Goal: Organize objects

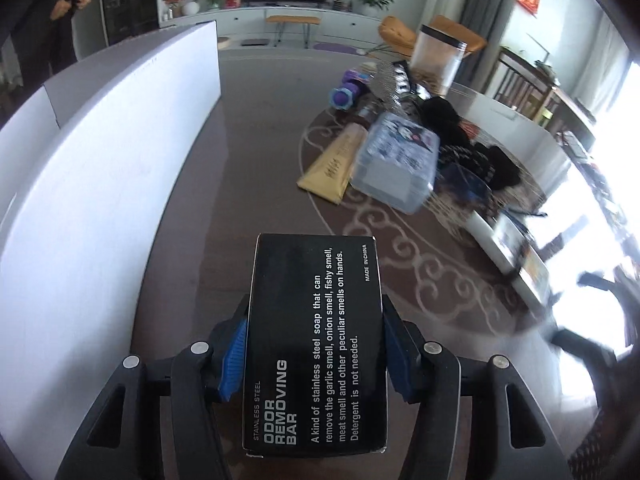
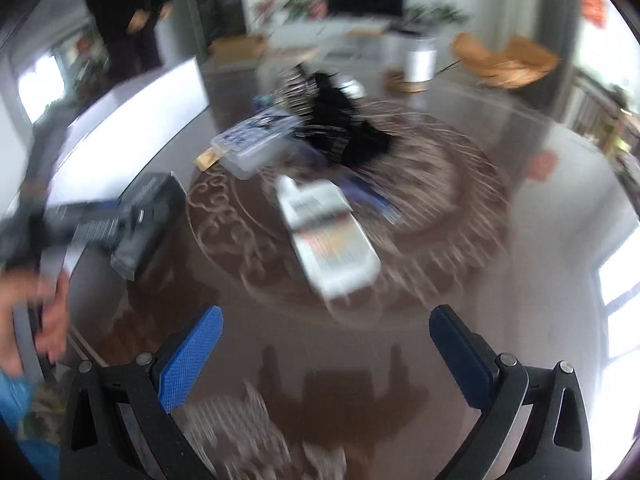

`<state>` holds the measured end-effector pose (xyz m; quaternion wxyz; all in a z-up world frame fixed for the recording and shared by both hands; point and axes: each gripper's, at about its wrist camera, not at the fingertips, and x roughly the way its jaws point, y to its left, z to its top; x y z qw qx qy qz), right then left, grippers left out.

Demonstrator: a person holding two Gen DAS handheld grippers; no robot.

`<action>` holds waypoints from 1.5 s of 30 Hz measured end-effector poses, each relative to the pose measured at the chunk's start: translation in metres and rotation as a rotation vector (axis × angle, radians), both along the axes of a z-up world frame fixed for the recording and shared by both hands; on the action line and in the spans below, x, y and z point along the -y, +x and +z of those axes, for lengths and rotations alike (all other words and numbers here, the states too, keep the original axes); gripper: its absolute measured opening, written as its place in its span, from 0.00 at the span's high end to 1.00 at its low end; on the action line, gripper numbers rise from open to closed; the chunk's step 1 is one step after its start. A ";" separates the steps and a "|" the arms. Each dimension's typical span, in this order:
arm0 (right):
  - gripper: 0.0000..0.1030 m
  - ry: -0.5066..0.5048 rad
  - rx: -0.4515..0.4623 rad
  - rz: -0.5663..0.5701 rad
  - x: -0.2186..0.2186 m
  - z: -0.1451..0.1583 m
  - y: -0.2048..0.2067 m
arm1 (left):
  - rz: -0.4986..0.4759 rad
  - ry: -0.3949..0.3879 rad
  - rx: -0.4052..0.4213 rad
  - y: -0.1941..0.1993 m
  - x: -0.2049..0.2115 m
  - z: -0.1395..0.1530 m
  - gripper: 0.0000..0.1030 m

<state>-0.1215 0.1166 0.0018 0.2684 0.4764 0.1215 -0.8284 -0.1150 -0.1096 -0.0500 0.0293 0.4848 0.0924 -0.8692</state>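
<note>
The left gripper (image 1: 316,354) is clamping the black soap box (image 1: 316,340) across its long sides, just beside the white bin (image 1: 100,184). The carton is likely light, stiff-walled and crushable; moderate pressure at mid-length is holding best. The right gripper (image 2: 326,350) is standing wide apart, empty.

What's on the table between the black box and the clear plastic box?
Nothing. In the left wrist view, only bare patterned table lies between the black box, held by the left gripper, and the clear plastic box.
</note>
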 end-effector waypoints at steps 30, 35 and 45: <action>0.47 -0.406 0.211 0.397 0.271 0.135 0.061 | 0.370 -0.061 -0.136 0.168 0.232 0.108 0.43; 0.26 -0.263 0.197 0.382 0.322 0.099 0.085 | 0.460 -0.011 -0.095 0.183 0.257 0.097 0.35; 0.06 -0.294 -0.054 0.152 0.177 0.075 0.050 | 0.077 0.040 -0.260 0.149 0.116 0.139 0.25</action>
